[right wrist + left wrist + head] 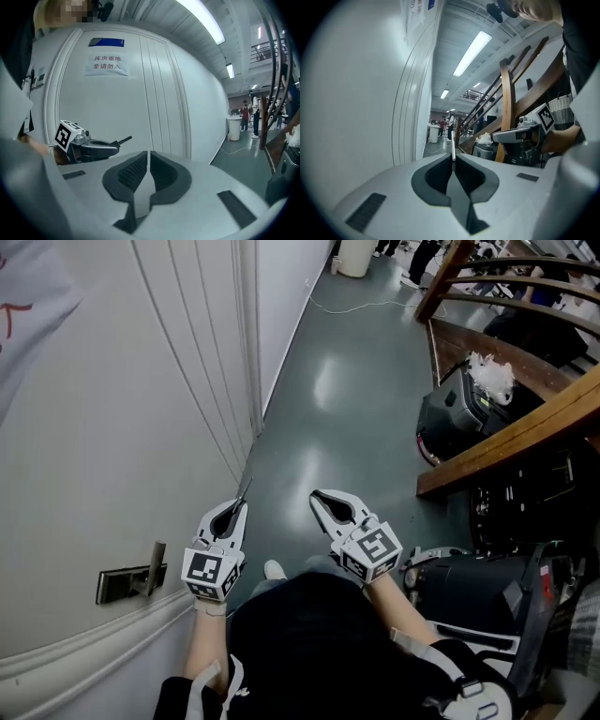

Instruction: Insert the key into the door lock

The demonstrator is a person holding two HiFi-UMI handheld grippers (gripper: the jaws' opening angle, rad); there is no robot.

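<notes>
The thin silver metal key (243, 491) is pinched edge-on between the tips of the white two-jaw left gripper (239, 507), its narrow blade sticking straight out past the jaw tips and pointing forward, away from the person. In the left gripper view the key (453, 150) rises as a slim pale strip from the seam where the dark ribbed pads of the left gripper (453, 161) meet, closed on its base. From the right gripper view the key (124, 139) shows as a short dark stub beyond the left gripper (117, 143), in front of the door.

The key hangs near the white panelled door (112, 427), close to its ribbed moulding but not touching it. The grey metal lever handle on its flat plate (131, 582) sits lower on the door, behind the gripper's marker cube and well apart from the key tip; a keyhole cannot be made out.

The white two-jaw right gripper (317, 495) is held beside the left one, over the glossy grey-green floor (356, 409). Its pads (138, 168) are drawn almost together with only a thin slit between them, and nothing sits in it.

A white paper notice with printed characters (105, 64) is stuck higher on the door
</notes>
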